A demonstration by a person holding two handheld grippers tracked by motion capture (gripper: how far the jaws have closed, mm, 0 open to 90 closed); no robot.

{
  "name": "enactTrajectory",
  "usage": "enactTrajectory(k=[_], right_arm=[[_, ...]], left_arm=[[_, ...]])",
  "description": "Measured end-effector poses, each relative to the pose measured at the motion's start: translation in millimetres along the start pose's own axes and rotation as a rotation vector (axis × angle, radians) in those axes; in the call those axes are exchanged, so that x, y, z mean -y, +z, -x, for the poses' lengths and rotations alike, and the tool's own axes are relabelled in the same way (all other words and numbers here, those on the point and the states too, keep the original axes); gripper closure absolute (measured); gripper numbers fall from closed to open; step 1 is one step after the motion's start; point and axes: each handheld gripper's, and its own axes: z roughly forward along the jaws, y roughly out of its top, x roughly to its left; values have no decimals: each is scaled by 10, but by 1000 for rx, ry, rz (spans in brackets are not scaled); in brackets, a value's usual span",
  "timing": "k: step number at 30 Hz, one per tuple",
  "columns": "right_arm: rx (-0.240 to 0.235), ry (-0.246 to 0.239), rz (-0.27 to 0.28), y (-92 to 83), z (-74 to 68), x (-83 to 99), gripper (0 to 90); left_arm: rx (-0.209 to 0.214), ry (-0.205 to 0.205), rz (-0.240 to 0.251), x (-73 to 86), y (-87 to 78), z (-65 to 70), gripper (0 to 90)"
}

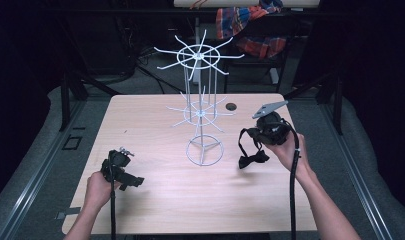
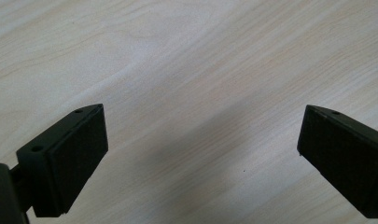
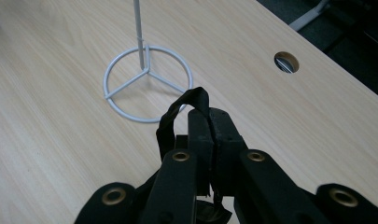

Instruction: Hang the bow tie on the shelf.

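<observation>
so your right gripper [image 1: 255, 134] was clamped shut on the strap of the black bow tie [image 1: 253, 159]. In the right gripper view you could see the jaws pinched together w/ the strap [image 3: 182, 105] looping up and over the tips, a bit of black fabric also hanging under the jaws. From the high view the bow part itself dangled below and to the left of that gripper, down at the table [image 1: 155, 200], can't tell if it was touching the wood or just off it. The tie sat just right of the white wire rack [image 1: 204, 112], near its ring base [image 3: 148, 83] but apart from it, tbh nothing on the rack's arms.

Your left gripper [image 1: 121, 167] was over at the near-left part of the table, well apart from the tie and rack. Jaws spread wide, nothing btw them, just bare wood grain in the left gripper view
</observation>
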Motion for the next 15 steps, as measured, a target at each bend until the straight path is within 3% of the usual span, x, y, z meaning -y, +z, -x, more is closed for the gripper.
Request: enactTrajectory(k=[15], right_arm=[[5, 8, 51, -62, 61, -126, 884]], left_arm=[[-1, 0, -3, -1, 6, -4, 17]])
